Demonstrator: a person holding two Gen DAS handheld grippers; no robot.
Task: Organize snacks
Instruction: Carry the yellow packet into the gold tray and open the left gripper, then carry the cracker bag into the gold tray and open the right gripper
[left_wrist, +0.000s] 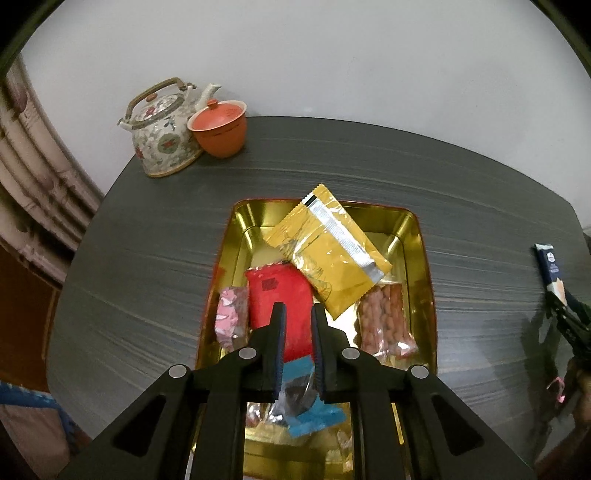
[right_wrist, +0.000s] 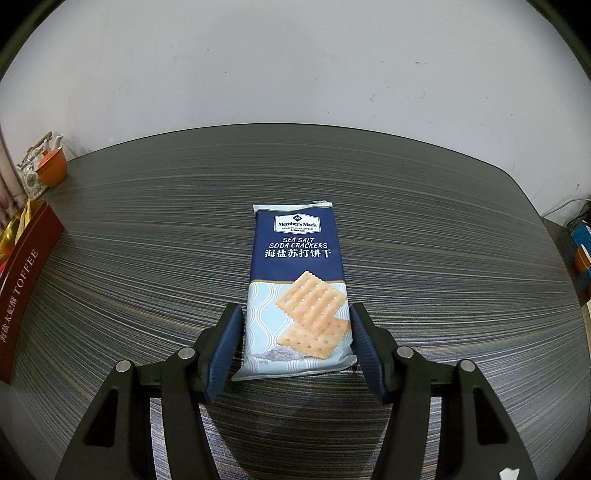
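Note:
My left gripper hangs over a gold-lined tin and is shut on a small blue and clear snack packet. In the tin lie a yellow packet, a red packet, a pink wrapped sweet and a clear pack of peanuts. My right gripper is closed on the near end of a blue sea salt soda cracker pack, which lies flat on the dark striped table. The pack also shows at the far right of the left wrist view.
A flowered teapot and an orange lidded cup stand at the table's far left corner against a white wall. In the right wrist view the tin's maroon side reads TOFFEE at the left edge. Boxes and cables sit beyond the table's right end.

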